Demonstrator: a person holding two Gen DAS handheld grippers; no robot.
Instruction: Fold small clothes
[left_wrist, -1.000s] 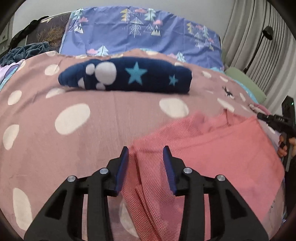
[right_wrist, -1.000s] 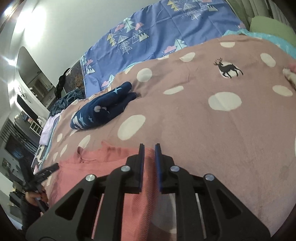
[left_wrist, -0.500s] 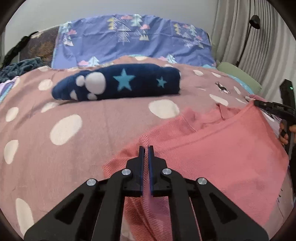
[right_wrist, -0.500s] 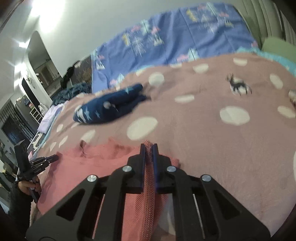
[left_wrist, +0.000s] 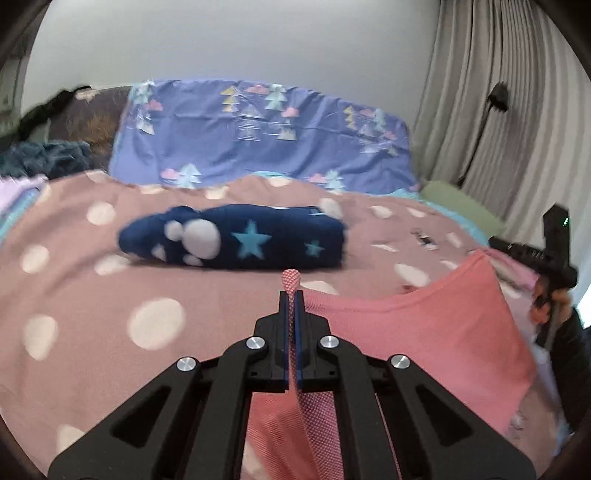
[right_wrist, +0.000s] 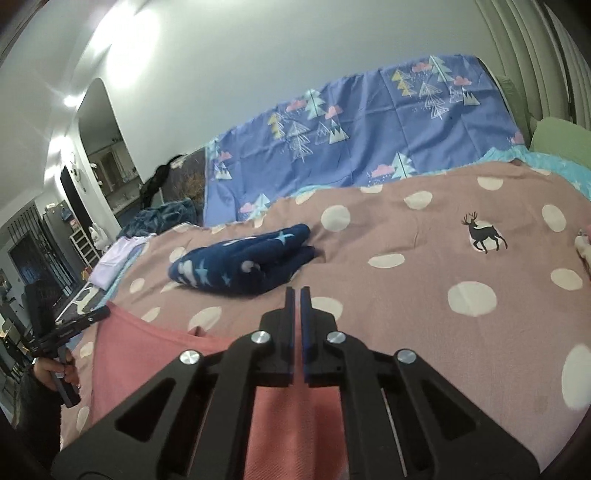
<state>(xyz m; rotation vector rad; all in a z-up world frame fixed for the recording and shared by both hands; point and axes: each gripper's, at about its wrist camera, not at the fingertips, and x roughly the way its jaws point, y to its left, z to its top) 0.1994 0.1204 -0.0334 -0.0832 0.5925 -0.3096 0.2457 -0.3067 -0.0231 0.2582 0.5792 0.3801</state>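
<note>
A pink knit garment (left_wrist: 436, 332) hangs stretched between my two grippers above the bed. My left gripper (left_wrist: 291, 295) is shut on one corner of it, with a tip of fabric poking up between the pads. My right gripper (right_wrist: 298, 293) is shut on the opposite corner; the pink garment (right_wrist: 147, 354) runs from under it to the left gripper (right_wrist: 74, 328) at far left. The right gripper (left_wrist: 524, 254) shows at the right edge of the left wrist view.
A folded navy garment with stars (left_wrist: 236, 240) lies on the pink polka-dot blanket (left_wrist: 92, 295), also in the right wrist view (right_wrist: 240, 266). A blue patterned sheet (left_wrist: 258, 133) covers the bed's head. Curtains (left_wrist: 498, 92) hang at right. Other clothes (right_wrist: 114, 258) lie at left.
My left gripper closed on the garment's corner. Both grippers then lifted, raising the garment off the blanket and pulling it taut between them.
</note>
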